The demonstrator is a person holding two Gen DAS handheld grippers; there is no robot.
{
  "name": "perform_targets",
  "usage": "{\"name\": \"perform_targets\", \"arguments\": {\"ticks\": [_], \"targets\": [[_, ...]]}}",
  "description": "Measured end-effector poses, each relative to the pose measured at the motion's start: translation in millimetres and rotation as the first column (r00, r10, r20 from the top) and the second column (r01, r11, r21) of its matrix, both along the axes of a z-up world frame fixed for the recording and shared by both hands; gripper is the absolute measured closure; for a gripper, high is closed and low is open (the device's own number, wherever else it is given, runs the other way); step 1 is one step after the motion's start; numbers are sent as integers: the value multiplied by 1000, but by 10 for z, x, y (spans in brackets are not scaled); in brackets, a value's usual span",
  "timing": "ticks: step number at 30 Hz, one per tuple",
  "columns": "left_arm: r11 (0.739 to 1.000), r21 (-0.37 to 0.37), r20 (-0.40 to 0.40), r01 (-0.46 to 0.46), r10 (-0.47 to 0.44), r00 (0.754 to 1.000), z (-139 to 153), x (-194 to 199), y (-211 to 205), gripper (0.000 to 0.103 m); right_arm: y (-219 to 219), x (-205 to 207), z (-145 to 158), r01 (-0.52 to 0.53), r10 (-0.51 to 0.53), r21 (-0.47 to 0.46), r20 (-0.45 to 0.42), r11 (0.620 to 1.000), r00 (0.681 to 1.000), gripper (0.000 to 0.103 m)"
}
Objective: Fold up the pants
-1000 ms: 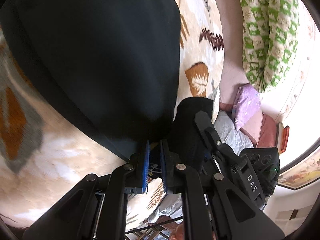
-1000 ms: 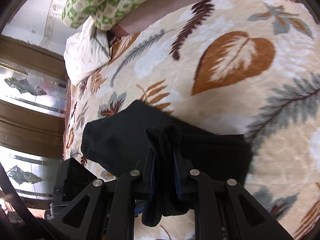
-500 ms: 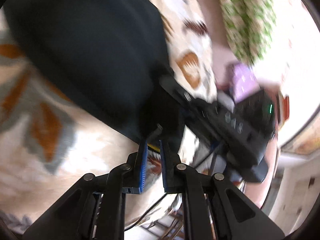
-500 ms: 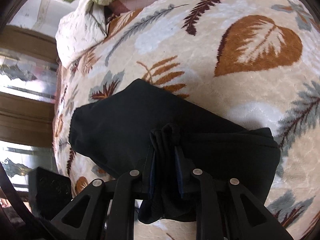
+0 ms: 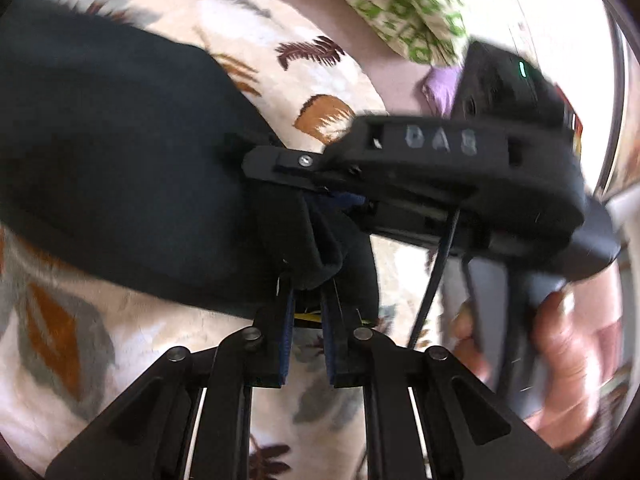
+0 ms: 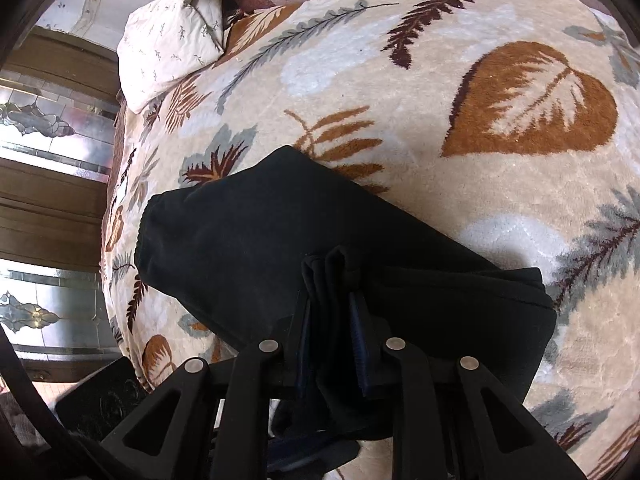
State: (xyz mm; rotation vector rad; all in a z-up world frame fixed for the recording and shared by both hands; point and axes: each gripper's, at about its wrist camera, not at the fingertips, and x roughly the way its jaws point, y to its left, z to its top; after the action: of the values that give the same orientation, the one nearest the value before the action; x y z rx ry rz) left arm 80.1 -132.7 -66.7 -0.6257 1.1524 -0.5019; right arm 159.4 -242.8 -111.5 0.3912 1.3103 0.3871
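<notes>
Both tools pinch the same near edge of the black pants (image 6: 280,248), side by side. Left tool (image 5: 306,304) clamps a bunched corner; right tool (image 6: 334,320) clamps stacked layers. Pants lie on the bed blanket (image 6: 460,80), extending away from both tools.

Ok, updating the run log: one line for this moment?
left tongs: shut on pants | right tongs: shut on pants | blanket: underneath

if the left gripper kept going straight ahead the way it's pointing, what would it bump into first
Most likely the black pants: the left gripper already pinches a fold of them, and more fabric lies directly ahead. The right gripper crosses just beyond; depth is unclear.
</notes>
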Motion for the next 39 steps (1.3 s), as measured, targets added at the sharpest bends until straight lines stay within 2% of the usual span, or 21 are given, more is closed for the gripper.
{"name": "perform_targets", "arguments": {"ticks": [6,8,10,12,13,15,17,21,24,28,30,34,35,38,39], "targets": [[998,47,62,-41,38,997,-33,-67,-12,94,18,10,-1,-25,25,5,-4,1000,1000,82],[995,89,70,-49,43,997,-56,-46,-82,94,19,12,-8,-31,31,9,-5,999,1000,82],[993,115,46,-38,33,998,-118,-27,-92,94,45,7,-9,-47,47,9,-4,999,999,82],[994,99,11,-45,44,999,-163,-4,-25,95,87,-12,9,-68,68,10,2,998,998,82],[995,84,-9,-50,51,999,-173,5,33,95,108,-22,20,-79,79,17,6,997,997,86],[996,79,-19,-51,53,998,-158,27,64,95,178,-37,41,-106,106,32,8,994,994,86],[992,106,-3,-65,66,998,-131,16,133,95,236,-35,43,-113,113,14,11,994,994,86],[994,100,-49,-45,50,998,-236,94,200,95,310,-17,-64,-105,105,34,-9,994,994,87],[998,60,-82,-3,8,997,-266,137,267,95,304,-12,-92,-68,69,54,-15,996,997,85],[995,74,-90,61,-54,994,-176,181,313,95,189,-71,70,-37,34,85,31,996,999,82],[993,92,-78,70,-62,995,-121,196,361,95,2,-171,199,7,-16,123,74,992,997,82],[990,104,-74,97,-89,993,-14,202,507,95,-422,-425,378,109,-139,215,129,971,982,71],[989,99,-75,106,-99,992,17,201,533,95,-554,-543,419,130,-166,227,147,965,975,67],[985,128,-48,112,-107,993,129,217,549,94,-810,-765,460,182,-221,218,171,959,960,65],[983,145,-46,116,-110,993,168,248,516,90,-912,-854,450,208,-250,228,175,951,952,65]]}}
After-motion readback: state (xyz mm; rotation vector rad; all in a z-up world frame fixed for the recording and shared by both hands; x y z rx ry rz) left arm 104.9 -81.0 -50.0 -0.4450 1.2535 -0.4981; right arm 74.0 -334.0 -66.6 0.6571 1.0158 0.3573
